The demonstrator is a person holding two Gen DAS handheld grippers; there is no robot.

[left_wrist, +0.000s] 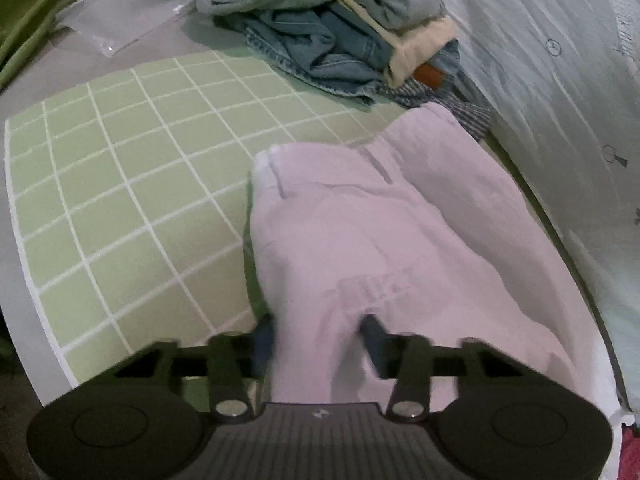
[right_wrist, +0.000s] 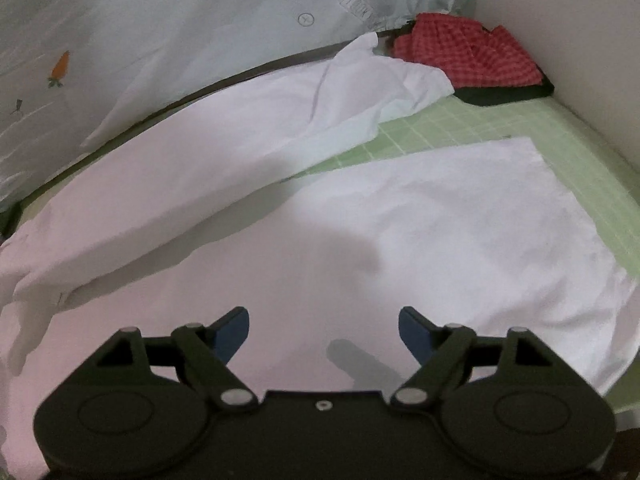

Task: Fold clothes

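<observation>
Left gripper (left_wrist: 320,334) fingers around white trousers (left_wrist: 384,216) fabric, right gripper (right_wrist: 324,330) fingers spread above them

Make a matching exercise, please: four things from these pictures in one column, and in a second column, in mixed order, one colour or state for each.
Things:
1. white trousers
2. grid mat
3. checked cloth
4. right gripper

Descriptions:
A. red, lying in the far corner
B. open, over white fabric
C. bunched between the left gripper's fingers
D. pale green with white lines

Pairs: 1-C, 2-D, 3-A, 4-B
</observation>
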